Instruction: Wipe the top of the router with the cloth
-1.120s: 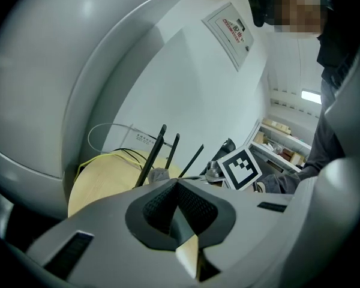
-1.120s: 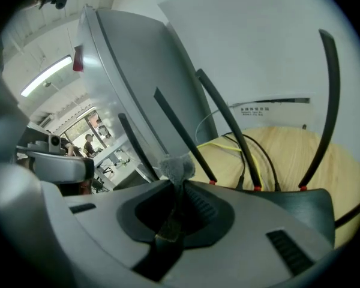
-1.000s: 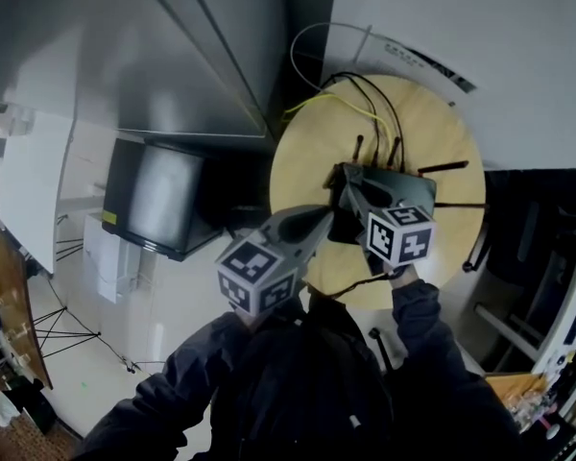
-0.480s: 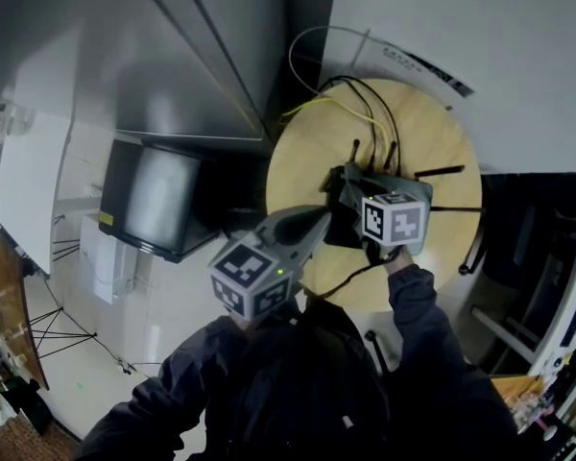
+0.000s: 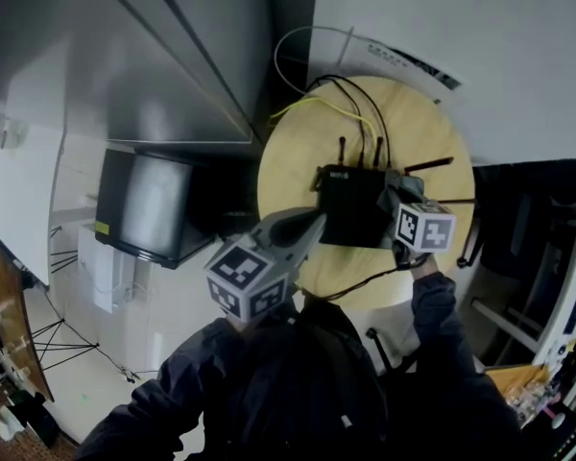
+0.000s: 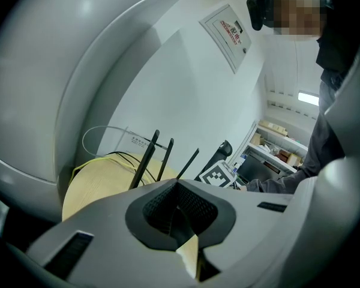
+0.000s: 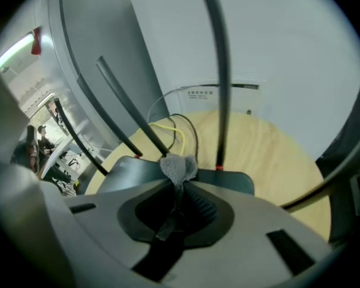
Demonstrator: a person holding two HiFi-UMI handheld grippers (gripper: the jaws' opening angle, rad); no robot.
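A black router (image 5: 353,205) with several thin antennas sits in the middle of a round wooden table (image 5: 293,157). My right gripper (image 5: 397,200) is at the router's right edge, shut on a small grey cloth (image 7: 179,167) that bunches out past its tips. In the right gripper view the router's dark top (image 7: 138,168) lies just under the cloth, with an antenna (image 7: 219,71) rising close ahead. My left gripper (image 5: 314,223) hovers at the table's near left edge, shut and holding nothing. The left gripper view shows the antennas (image 6: 145,159) over the jaws.
Yellow and black cables (image 5: 338,104) run from the router's back over the table's far edge toward a white wall. A dark screen (image 5: 154,205) stands lower at the left. Dark furniture (image 5: 523,209) is close to the table's right side.
My right gripper has slid the cloth rightward from the router's middle to its right edge, uncovering the top. The left gripper has hardly moved.
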